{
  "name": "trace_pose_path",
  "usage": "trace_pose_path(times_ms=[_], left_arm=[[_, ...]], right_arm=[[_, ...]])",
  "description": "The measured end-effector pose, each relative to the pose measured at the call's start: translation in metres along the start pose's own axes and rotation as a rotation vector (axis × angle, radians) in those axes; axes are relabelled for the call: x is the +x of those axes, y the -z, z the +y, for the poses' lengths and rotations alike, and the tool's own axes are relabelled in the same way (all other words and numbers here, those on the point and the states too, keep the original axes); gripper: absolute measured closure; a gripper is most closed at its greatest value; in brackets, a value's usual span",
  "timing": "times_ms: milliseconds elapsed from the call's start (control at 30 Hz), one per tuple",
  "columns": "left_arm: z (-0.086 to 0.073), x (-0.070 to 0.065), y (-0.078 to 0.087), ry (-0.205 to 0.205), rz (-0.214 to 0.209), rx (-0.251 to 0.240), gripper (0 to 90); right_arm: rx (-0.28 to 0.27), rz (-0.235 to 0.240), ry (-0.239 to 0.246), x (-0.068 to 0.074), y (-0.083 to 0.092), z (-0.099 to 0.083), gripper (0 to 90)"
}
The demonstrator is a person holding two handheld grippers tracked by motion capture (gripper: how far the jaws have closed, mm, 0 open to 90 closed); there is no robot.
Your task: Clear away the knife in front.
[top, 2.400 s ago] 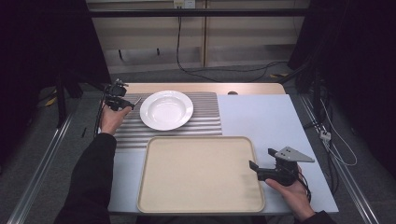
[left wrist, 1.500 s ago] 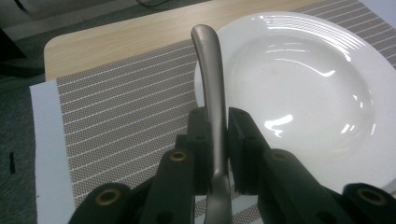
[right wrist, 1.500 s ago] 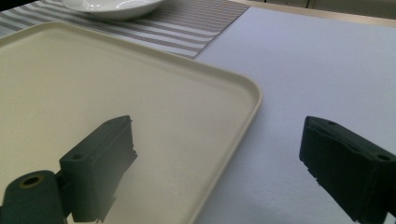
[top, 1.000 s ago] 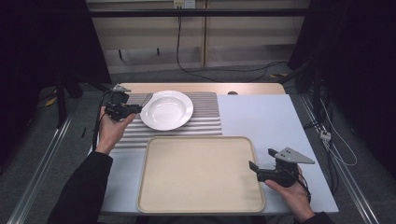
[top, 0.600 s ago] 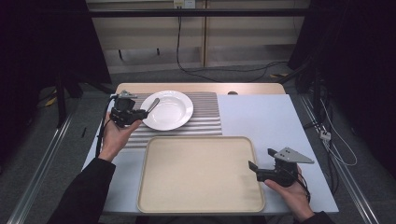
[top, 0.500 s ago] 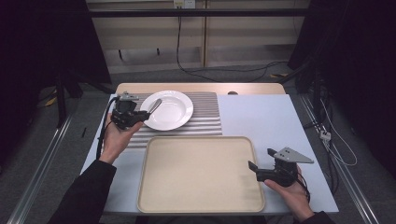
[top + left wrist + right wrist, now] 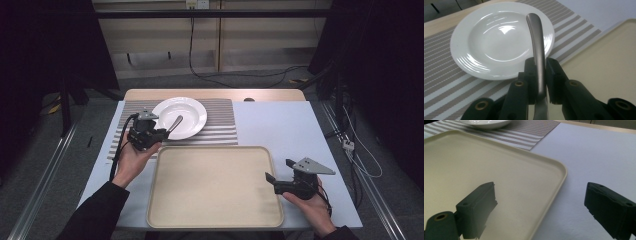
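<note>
Beige tray [image 7: 215, 187]: near edge of the table [image 7: 285, 125], bare; I judge it the landing spot.
Mat [image 7: 220, 131]: striped, far-left of the table, under the plate.
Plate [image 7: 187, 111]: white, empty, on the mat.
Right gripper [image 7: 280, 184]: jaws wide, straddling the tray's right rim, holding nothing; parked, I'd say.
Left gripper [image 7: 161, 134]: my jaws clamp a metal utensil.
Utensil [image 7: 537, 47]: handle end juts over the plate's near rim; working end hidden.

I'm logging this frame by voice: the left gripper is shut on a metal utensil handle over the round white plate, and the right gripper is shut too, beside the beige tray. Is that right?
Not quite. The right gripper is open: the right gripper view shows its black jaws wide apart, straddling the edge of the beige rectangular tray. The rest holds: the left gripper is shut on the metal utensil handle over the round white plate.
</note>
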State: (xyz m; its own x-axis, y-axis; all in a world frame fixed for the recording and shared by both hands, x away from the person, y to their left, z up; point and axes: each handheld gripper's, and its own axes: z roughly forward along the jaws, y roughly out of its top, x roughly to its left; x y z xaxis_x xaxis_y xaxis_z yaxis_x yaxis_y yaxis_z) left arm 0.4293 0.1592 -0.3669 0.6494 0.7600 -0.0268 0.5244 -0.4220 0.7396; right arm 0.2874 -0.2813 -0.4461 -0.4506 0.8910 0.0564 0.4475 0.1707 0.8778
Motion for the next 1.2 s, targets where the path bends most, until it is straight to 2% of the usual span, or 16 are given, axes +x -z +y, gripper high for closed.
trace_pose_path(times_ms=[200,600,767,833,867,933,1200], left_arm=[[-0.006,-0.011,0.001,0.009,-0.011,0.0,79.9],[-0.015,-0.036,0.003,-0.015,-0.044,0.022,79.9],[-0.017,-0.045,0.002,-0.033,-0.062,0.04,79.9],[-0.017,-0.05,0.002,-0.043,-0.048,0.049,79.8],[-0.018,-0.051,0.001,-0.037,-0.058,0.051,79.9],[-0.019,-0.054,0.001,-0.046,-0.053,0.064,79.8],[-0.033,-0.065,-0.008,-0.032,-0.079,0.096,79.9]], right_arm=[[-0.001,0.002,0.005,0.0,0.0,0.0,10.1],[0.0,0.004,0.005,0.001,-0.001,0.0,10.0],[0.0,0.004,0.006,0.001,-0.001,0.001,10.1],[0.0,0.002,0.006,0.001,0.0,0.0,10.0],[0.0,0.001,0.011,0.001,0.0,0.0,10.0],[-0.001,-0.001,0.012,0.001,0.0,0.001,10.0],[-0.002,-0.004,0.015,0.003,0.0,0.001,10.1]])
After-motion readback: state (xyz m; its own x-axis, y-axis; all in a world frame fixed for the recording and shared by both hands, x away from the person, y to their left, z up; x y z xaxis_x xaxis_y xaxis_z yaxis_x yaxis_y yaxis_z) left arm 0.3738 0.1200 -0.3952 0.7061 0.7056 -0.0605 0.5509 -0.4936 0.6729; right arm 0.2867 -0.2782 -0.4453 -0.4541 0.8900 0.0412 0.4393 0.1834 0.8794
